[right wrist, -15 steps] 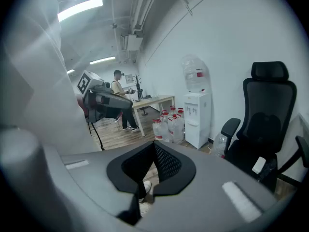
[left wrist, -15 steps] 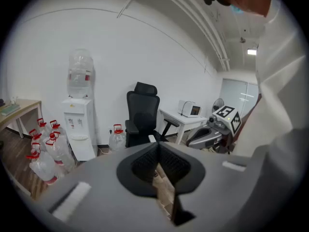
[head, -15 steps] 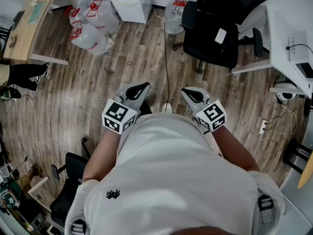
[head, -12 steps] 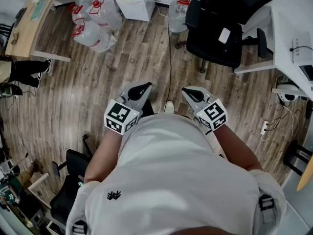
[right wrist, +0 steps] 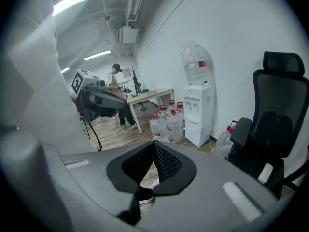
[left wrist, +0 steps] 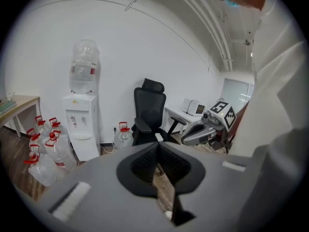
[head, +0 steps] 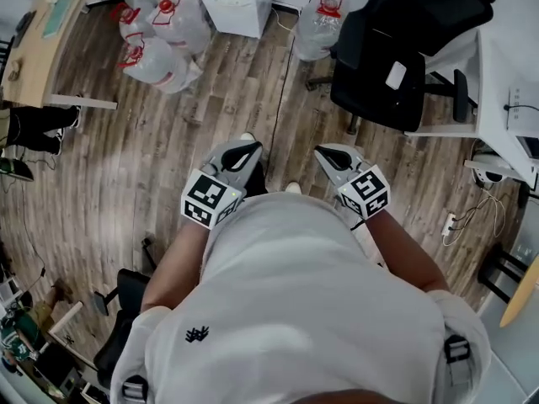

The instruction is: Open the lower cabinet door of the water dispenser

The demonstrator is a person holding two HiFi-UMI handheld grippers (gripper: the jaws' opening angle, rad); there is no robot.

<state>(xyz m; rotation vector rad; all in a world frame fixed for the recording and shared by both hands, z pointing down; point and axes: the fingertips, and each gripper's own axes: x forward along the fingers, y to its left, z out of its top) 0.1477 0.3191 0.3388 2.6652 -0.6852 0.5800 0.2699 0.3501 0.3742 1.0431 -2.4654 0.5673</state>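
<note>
Floorboards (head: 168,167) of grey-brown wood fill the room, seen from above over the white-shirted torso (head: 303,310) of the person holding the tools. A wooden desk (head: 42,49) runs along the upper left of the head view and a white desk (head: 505,66) along the right edge. The water dispenser (left wrist: 79,124) stands against the far white wall, well apart from both grippers, with a clear bottle (left wrist: 84,66) upside down on top; its lower cabinet door (left wrist: 87,146) is shut. A black office chair (head: 387,66) sits to its right, with a single red-capped jug (head: 320,23) on the floor between them. More red-capped water jugs (head: 156,32) are bunched on the dispenser's other side. The left gripper (head: 238,154) and right gripper (head: 333,156) are held side by side in front of the torso, tilted downward over bare floor. Each gripper's own view shows its jaws clenched tip to tip with nothing between them, the left gripper (left wrist: 158,148) facing the dispenser and chair, the right gripper (right wrist: 154,146) facing the dispenser and jugs.
</note>
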